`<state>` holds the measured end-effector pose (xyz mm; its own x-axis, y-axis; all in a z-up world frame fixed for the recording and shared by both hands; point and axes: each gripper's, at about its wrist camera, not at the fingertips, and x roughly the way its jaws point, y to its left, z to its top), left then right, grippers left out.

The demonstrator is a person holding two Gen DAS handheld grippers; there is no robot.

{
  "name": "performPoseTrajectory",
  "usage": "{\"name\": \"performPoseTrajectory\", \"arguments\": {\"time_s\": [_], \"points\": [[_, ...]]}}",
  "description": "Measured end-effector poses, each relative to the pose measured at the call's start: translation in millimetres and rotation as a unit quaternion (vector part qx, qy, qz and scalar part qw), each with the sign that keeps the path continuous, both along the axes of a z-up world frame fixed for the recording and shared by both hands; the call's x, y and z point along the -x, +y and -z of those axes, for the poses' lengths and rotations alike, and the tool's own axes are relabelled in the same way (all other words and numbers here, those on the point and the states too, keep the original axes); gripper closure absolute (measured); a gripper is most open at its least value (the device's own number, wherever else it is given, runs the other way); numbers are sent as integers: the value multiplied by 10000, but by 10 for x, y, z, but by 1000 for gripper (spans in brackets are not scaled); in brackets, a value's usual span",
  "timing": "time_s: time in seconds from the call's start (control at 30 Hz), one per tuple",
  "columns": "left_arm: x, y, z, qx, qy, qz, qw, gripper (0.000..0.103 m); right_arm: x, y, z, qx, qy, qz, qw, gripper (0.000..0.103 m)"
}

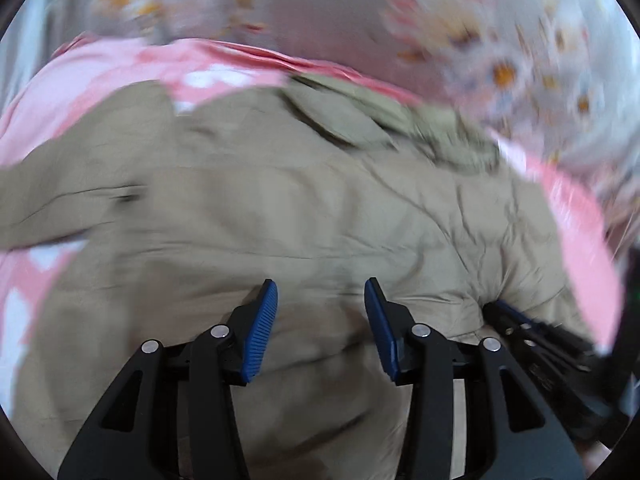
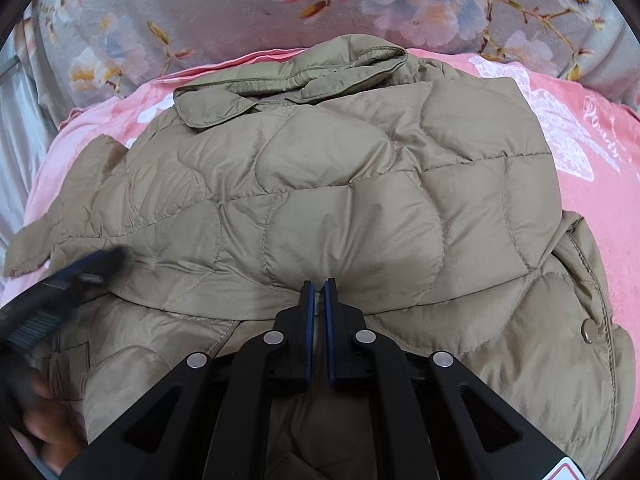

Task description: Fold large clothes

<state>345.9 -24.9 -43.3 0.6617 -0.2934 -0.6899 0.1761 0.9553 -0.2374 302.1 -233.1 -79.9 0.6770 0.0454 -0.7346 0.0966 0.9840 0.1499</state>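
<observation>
Right tool (image 2: 319,286) is pinched nearly closed on a fold of the tan quilted jacket (image 2: 340,184) at its near edge. Left tool (image 1: 320,300) stands partly spread over the jacket, nothing between its blue pads (image 1: 260,328); that view is blurred. The jacket lies spread on a pink blanket (image 2: 592,152), collar (image 2: 288,80) at the far side, with floral bedding (image 2: 224,12) behind it.

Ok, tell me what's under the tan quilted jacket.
The tan quilted jacket lies on a pink blanket, which shows around its edges. A floral cover shows beyond that. Whatever sits directly beneath the jacket's middle is covered.
</observation>
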Motion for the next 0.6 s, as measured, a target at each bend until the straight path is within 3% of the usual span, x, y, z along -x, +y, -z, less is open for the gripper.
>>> {"name": "performPoseTrajectory", "arguments": {"time_s": [0.07,0.13,0.2,0.3,0.47,0.6], "points": [[118,533,-237,245,-130,-256,9993,21,56,12,-52,85,27,73,9999,96],[212,1171,-457,193,-372,-756,9963,10,149,75,-125,205,33,185,9996,88],[225,1720,-559,-11,-394,-1275,9911,10,236,148,-225,133,-50,195,9997,86],[134,2640,-545,-178,-64,-2200,9753,10,264,278,-364,-256,-144,70,9995,86],[41,3916,-215,577,491,-3521,9329,10,145,673,-411,-122,-142,-225,9996,86],[-99,4307,74,990,733,-3857,9144,11,-4,895,-303,41,7,-364,9993,86]]}}
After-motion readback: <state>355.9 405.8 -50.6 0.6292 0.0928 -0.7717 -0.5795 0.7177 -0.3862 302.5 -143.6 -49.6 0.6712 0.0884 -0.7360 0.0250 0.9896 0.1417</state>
